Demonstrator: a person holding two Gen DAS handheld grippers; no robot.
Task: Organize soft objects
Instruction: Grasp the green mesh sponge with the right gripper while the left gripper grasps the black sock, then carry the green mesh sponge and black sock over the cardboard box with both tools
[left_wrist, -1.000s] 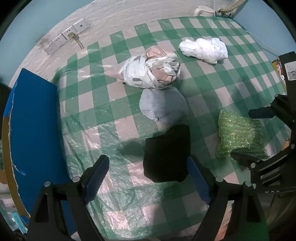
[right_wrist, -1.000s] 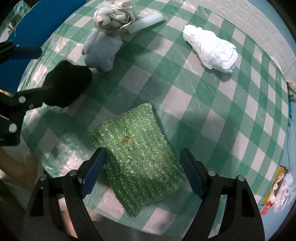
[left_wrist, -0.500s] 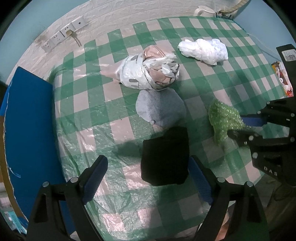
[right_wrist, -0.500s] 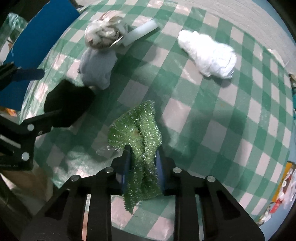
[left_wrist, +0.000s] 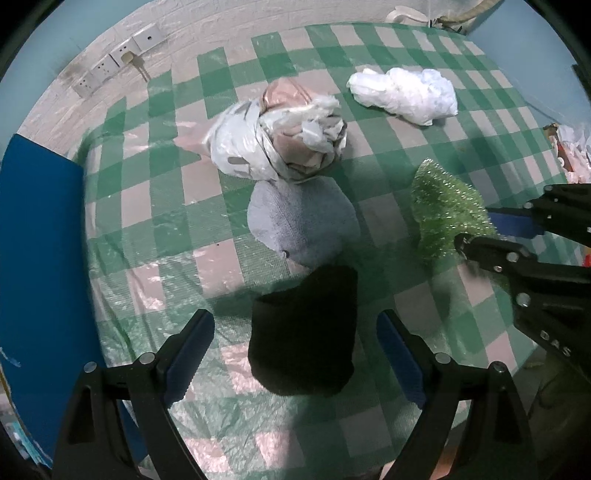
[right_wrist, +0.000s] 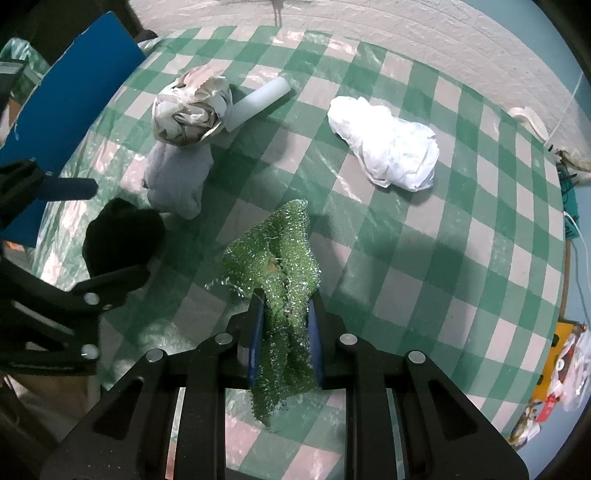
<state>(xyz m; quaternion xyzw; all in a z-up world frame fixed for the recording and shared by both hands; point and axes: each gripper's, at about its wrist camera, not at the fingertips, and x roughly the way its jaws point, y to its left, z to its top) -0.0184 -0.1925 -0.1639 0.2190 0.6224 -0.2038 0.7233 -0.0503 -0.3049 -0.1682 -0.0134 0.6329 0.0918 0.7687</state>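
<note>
My right gripper (right_wrist: 285, 306) is shut on a glittery green cloth (right_wrist: 275, 258), bunched between the blue pads and lifted a little off the checked tablecloth (right_wrist: 424, 266); the same green cloth (left_wrist: 443, 214) shows in the left wrist view, pinched by the right gripper (left_wrist: 476, 229). My left gripper (left_wrist: 295, 332) stands open, pointing down over a black soft object (left_wrist: 303, 332) that lies between its fingers, untouched. Beyond it lie a grey cloth (left_wrist: 301, 229), a plastic-wrapped bundle (left_wrist: 280, 136) and a crumpled white bag (left_wrist: 406, 92).
A blue board (left_wrist: 40, 258) stands along the table's left edge. A white roll (right_wrist: 258, 103) lies behind the wrapped bundle (right_wrist: 190, 107). Wall sockets (left_wrist: 118, 62) sit on the far wall. Packets (right_wrist: 561, 373) lie off the table at the right.
The right gripper closed on the green cloth, which was lying flat, and raised it bunched up, shifting slightly toward the table's middle. The left gripper stayed open over the black object.
</note>
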